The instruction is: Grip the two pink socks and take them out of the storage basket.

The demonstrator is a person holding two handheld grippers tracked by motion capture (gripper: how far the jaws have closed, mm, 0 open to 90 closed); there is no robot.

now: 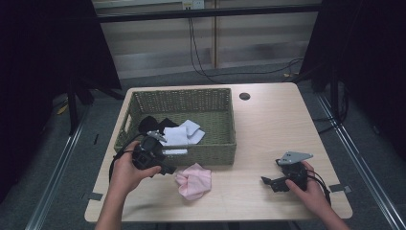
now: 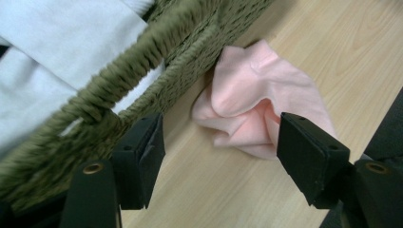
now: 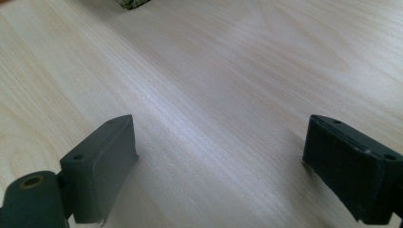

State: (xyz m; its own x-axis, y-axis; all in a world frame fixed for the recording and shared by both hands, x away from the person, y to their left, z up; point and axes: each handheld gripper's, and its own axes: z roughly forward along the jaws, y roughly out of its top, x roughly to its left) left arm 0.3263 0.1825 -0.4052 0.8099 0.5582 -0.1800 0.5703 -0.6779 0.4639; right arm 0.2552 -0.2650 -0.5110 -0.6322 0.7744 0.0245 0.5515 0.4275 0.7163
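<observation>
A crumpled pink cloth [image 1: 194, 179] [image 2: 256, 102] lies on the wooden table [image 1: 268, 124], against the front wall of a woven green basket [image 1: 210, 153] [image 2: 142, 61]. My left gripper [image 1: 165, 167] [image 2: 221, 137] hovers low at the basket's front left corner with its jaws wide open. The cloth lies just beyond them, close to the right jaw, and nothing is pressed between the pads. White cloths [image 1: 184, 132] [image 2: 47, 42] and a black cloth [image 1: 151, 123] lie inside the basket. At the table's front right, my right gripper [image 1: 268, 182] [image 3: 221, 147] is open over bare wood.
The basket takes up the table's left half. A round cable hole [image 1: 244, 96] sits near the far edge. Cables run across the floor behind the table, and dark stands flank it on both sides.
</observation>
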